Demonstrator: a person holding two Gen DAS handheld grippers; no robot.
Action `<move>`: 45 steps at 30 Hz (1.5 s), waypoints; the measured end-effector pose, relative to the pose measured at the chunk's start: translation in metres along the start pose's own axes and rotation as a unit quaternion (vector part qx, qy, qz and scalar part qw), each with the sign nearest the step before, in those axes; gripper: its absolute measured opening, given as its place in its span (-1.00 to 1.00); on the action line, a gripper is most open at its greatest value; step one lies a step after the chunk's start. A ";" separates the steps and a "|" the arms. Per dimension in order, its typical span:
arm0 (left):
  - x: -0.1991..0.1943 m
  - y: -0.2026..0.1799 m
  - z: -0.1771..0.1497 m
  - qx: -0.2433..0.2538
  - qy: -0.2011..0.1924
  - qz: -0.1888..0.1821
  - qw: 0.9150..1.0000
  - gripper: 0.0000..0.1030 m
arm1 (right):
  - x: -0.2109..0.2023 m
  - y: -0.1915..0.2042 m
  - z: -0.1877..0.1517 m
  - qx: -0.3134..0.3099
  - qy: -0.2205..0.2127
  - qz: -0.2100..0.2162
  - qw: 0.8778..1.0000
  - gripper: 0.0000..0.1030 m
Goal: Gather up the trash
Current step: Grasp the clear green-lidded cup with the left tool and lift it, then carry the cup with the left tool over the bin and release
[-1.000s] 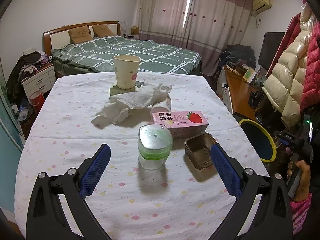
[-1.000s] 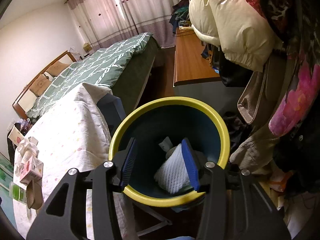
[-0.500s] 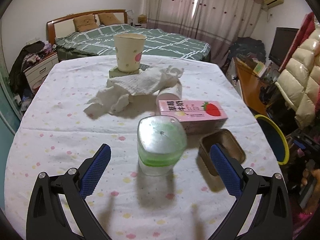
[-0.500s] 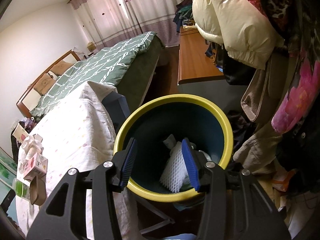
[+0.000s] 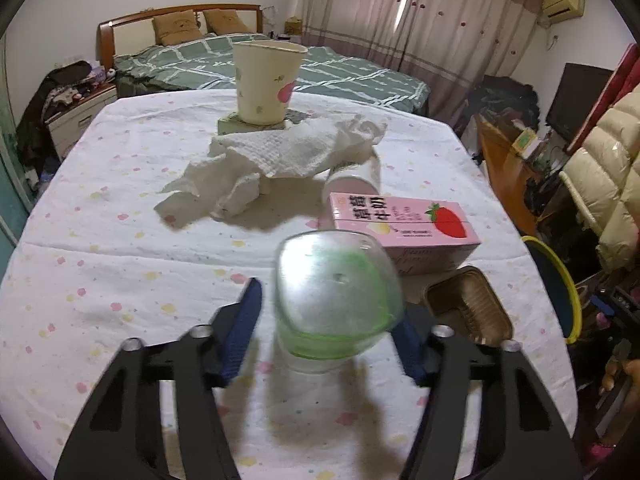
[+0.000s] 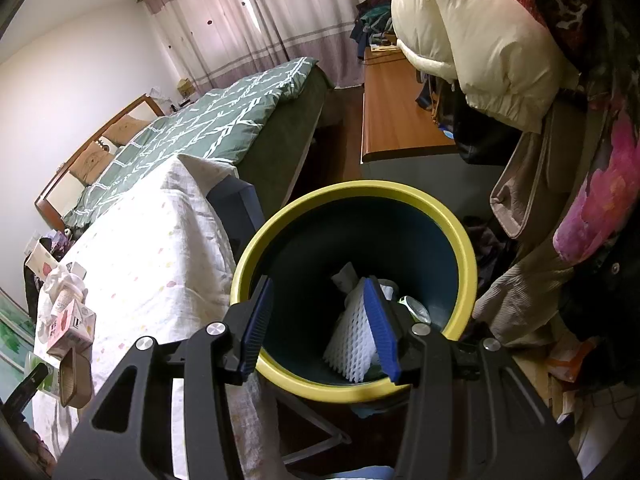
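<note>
A clear plastic cup with a green base and foil lid [image 5: 336,300] stands on the table between the fingers of my left gripper [image 5: 326,328]. The fingers are closing around it; the left pad [image 5: 240,324] still shows a small gap. My right gripper [image 6: 320,320] is open and empty above a blue bin with a yellow rim [image 6: 460,240]. White foam netting [image 6: 354,344] and other trash lie inside the bin. A pink strawberry milk carton [image 5: 404,228], a brown tray [image 5: 468,312], crumpled tissue [image 5: 276,160] and a paper cup [image 5: 266,80] sit on the table.
The table has a white dotted cloth [image 5: 100,280]. The bin [image 5: 556,292] stands off its right edge. A bed [image 5: 328,72] lies behind, a wooden desk [image 6: 396,120] and hanging coats [image 6: 480,40] to the right. A small white bottle [image 5: 356,176] lies by the carton.
My left gripper has moved forward to the cup and its fingers have closed in from wide open. The foam netting has dropped from my right gripper into the bin.
</note>
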State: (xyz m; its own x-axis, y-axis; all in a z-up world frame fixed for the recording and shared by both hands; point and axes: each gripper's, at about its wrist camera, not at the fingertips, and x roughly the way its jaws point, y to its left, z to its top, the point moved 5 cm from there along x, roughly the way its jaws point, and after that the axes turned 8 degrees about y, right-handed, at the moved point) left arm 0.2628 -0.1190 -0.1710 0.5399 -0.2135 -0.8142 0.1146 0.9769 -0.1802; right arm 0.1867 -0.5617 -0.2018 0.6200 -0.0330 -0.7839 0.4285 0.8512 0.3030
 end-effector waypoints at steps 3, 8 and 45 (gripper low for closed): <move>-0.004 -0.003 -0.001 0.011 -0.005 0.012 1.000 0.03 | 0.000 0.000 -0.001 0.000 -0.001 0.002 1.000 -0.12; -0.023 -0.008 -0.002 0.017 -0.013 0.000 1.000 0.03 | -0.004 -0.001 -0.002 0.001 -0.005 0.004 1.000 -0.12; 0.071 -0.405 0.001 0.298 0.072 -0.181 0.935 0.03 | -0.058 -0.122 -0.020 0.037 -0.033 -0.056 0.997 -0.04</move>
State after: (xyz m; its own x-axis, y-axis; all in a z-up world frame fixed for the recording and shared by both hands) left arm 0.2560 -0.5299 -0.1552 0.2635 -0.4866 -0.8329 0.7345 0.6610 -0.1538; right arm 0.0857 -0.6528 -0.2042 0.6059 -0.1618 -0.7789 0.5431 0.7996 0.2563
